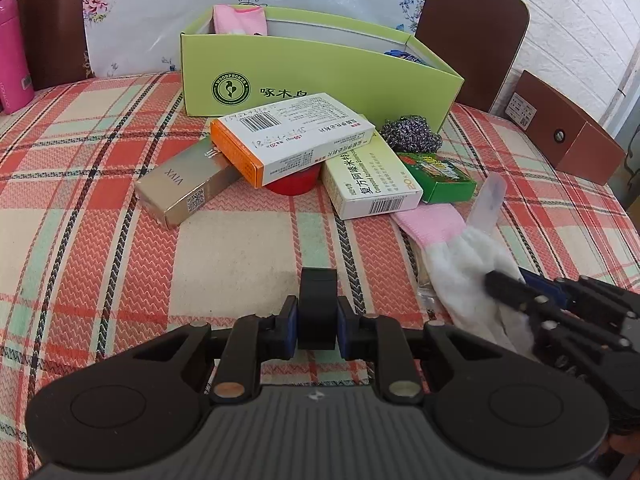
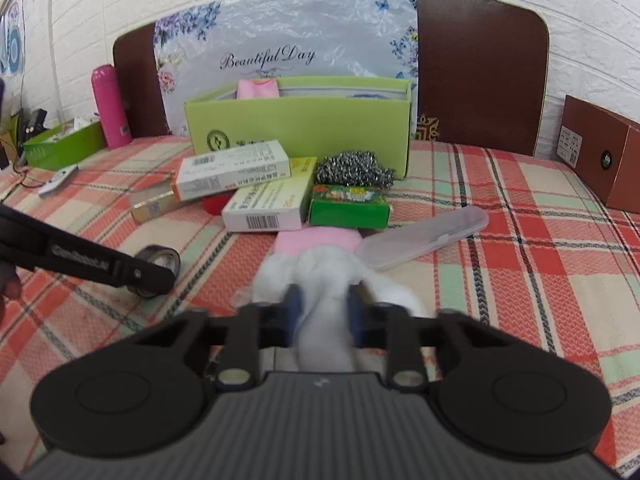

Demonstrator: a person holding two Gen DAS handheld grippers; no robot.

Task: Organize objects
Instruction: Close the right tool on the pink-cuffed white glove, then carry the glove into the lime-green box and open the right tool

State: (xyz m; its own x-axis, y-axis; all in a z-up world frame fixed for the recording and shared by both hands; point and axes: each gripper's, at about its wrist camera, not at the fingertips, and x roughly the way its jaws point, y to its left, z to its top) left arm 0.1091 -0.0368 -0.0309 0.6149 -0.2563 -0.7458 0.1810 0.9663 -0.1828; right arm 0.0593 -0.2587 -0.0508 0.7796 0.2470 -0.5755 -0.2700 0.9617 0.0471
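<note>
My left gripper (image 1: 317,314) is shut on a black tape roll (image 1: 318,308), held upright just above the plaid cloth; it also shows in the right wrist view (image 2: 158,268). My right gripper (image 2: 322,312) is closed around the white end of a pink-and-white glove (image 2: 320,256) lying on the cloth, also seen in the left wrist view (image 1: 460,256). Behind lies a pile: orange-and-white medicine box (image 1: 292,138), gold box (image 1: 188,184), red roll (image 1: 294,182), white-and-yellow medicine box (image 1: 368,176), green box (image 1: 440,178), steel scourer (image 1: 410,132). A green open box (image 1: 312,76) stands behind them.
A clear plastic case (image 2: 424,236) lies right of the glove. A pink bottle (image 2: 110,106) and a green tray (image 2: 64,146) stand at the far left. A brown box (image 2: 600,152) sits at the right edge. A headboard and flowered bag back the surface.
</note>
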